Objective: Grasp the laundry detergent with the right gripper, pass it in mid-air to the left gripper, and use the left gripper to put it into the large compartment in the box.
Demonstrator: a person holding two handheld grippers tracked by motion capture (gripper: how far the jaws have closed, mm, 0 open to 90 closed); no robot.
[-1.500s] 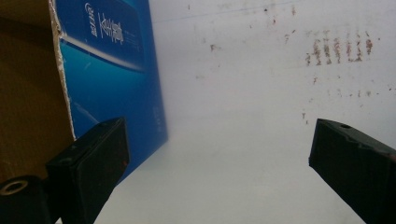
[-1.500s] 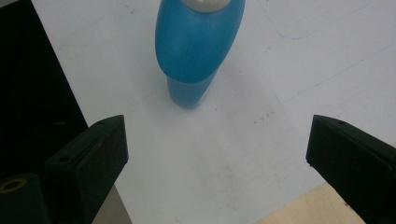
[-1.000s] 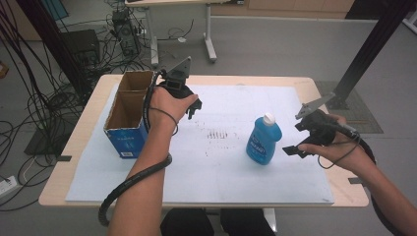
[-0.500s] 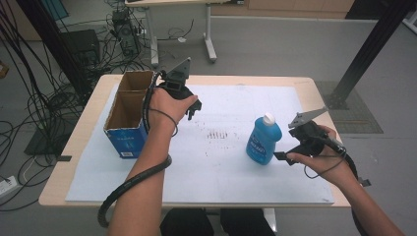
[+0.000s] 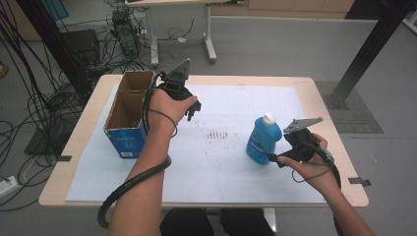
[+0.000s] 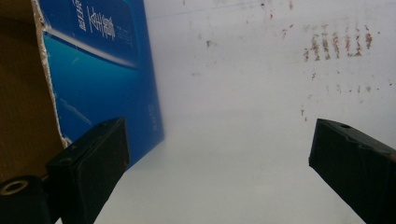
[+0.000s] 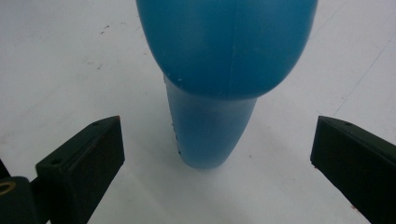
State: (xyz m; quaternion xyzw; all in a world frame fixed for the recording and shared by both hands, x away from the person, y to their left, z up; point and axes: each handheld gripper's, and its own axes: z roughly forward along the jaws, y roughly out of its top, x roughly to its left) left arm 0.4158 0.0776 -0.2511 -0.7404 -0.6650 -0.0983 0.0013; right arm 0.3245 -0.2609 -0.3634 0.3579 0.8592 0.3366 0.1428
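Observation:
A blue bottle [image 5: 262, 141] with a white cap stands upright on the white sheet [image 5: 221, 162], right of centre. My right gripper [image 5: 276, 160] is open, low beside the bottle's right side. In the right gripper view the bottle [image 7: 224, 65] rises close ahead between the two spread jaws of the right gripper [image 7: 215, 135], and neither jaw touches it. My left gripper [image 5: 193, 109] is held above the sheet just right of the cardboard box [image 5: 127, 115]. The left gripper [image 6: 217, 135] is open with nothing in it, and the box's blue side [image 6: 98, 70] is at its left.
The box is open-topped, brown inside, and stands at the table's left edge. Brown smudges [image 5: 219, 133] mark the sheet's middle. Around the wooden table [image 5: 319, 93] are the floor, cables and a black post at the right.
My right gripper has moved left and forward, close up to the bottle. The left gripper and the bottle have stayed where they were.

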